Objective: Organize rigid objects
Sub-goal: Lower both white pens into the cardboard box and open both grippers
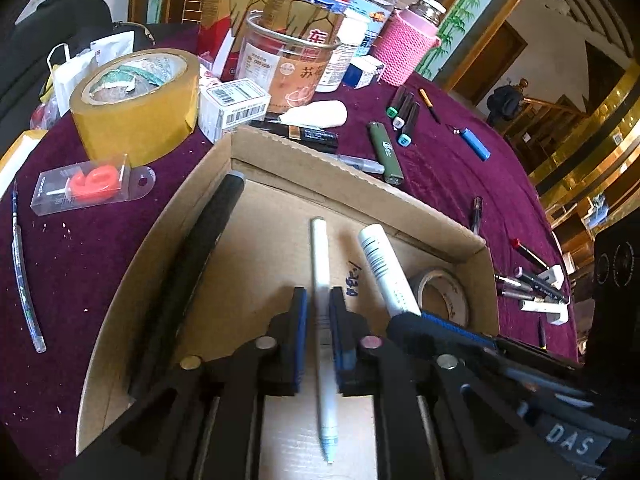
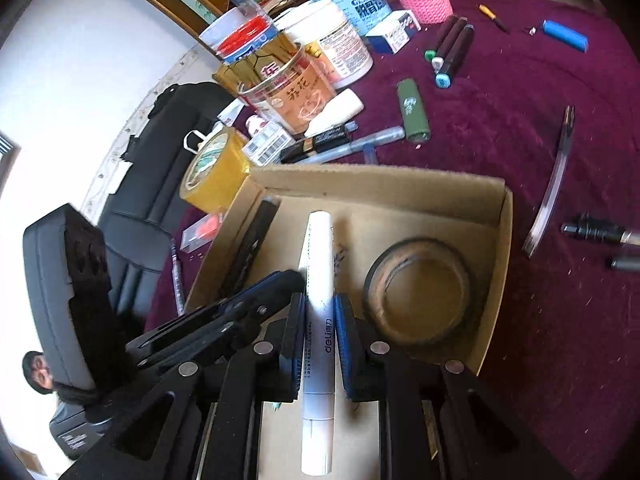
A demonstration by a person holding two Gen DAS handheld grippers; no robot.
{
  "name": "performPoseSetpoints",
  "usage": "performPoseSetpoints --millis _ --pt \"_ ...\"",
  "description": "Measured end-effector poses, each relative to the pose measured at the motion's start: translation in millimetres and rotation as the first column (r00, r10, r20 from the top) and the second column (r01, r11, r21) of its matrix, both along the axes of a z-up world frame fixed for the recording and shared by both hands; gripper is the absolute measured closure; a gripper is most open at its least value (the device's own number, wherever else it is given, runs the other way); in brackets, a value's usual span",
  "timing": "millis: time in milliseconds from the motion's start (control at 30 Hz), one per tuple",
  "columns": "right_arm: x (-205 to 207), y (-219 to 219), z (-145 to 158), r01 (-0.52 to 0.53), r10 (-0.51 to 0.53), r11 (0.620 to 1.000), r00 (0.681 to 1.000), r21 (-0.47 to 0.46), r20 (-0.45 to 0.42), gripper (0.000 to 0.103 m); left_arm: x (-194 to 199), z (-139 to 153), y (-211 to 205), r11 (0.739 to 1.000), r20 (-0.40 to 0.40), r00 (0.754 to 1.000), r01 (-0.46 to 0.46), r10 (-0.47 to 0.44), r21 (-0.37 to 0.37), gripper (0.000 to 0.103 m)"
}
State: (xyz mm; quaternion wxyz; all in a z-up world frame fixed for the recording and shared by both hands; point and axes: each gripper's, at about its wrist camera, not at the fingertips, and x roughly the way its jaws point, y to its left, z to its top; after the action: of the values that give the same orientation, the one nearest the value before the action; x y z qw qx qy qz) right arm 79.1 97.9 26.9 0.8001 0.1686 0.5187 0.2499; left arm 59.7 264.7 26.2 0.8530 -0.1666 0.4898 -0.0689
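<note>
Left gripper is closed on a thin white pen, held over the cardboard box. Right gripper is clamped on a thicker white marker, also above the box. Inside the box lie a tape roll and a black marker. The box sits on a purple tablecloth.

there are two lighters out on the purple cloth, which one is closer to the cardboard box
The green lighter. It lies just beyond the box's far wall, next to a silver pen; the blue lighter sits further out on the cloth.
</note>
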Motion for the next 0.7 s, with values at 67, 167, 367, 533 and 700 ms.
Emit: performPoseSetpoints --millis 67,167,367,533,700 --pt "2.0 -0.3 0.8 0.008 -0.008 1.0 1.0 -0.005 0.002 0.085 -3.7 1.3 4.7 1.0 0.005 1.0 -0.022 0.022 -0.009 0.073" --pt "2.3 -3.1 6.9 0.011 -0.011 1.0 0.999 -0.017 0.033 0.075 -11.8 8.4 8.8 0.999 0.034 0.999 -0.042 0.043 -0.014 0.062" --pt "-18.9 -20.6 33.9 0.019 -0.012 0.998 0.99 -0.053 0.14 0.06 -41.0 38.2 -2.9 0.997 0.127 0.991 -0.059 0.053 0.046 0.056" --pt "-88.9 -55.7 77.7 0.176 -0.056 0.961 0.879 -0.212 0.473 0.03 -91.5 83.0 -40.5 0.965 0.308 0.95 -0.131 0.056 0.227 0.025" --pt "-143.2 -123.4 94.9 0.435 -0.249 0.891 0.71 -0.131 0.659 0.0 -142.1 112.7 -91.0 0.923 0.449 0.893 -0.199 0.032 0.329 0.013"
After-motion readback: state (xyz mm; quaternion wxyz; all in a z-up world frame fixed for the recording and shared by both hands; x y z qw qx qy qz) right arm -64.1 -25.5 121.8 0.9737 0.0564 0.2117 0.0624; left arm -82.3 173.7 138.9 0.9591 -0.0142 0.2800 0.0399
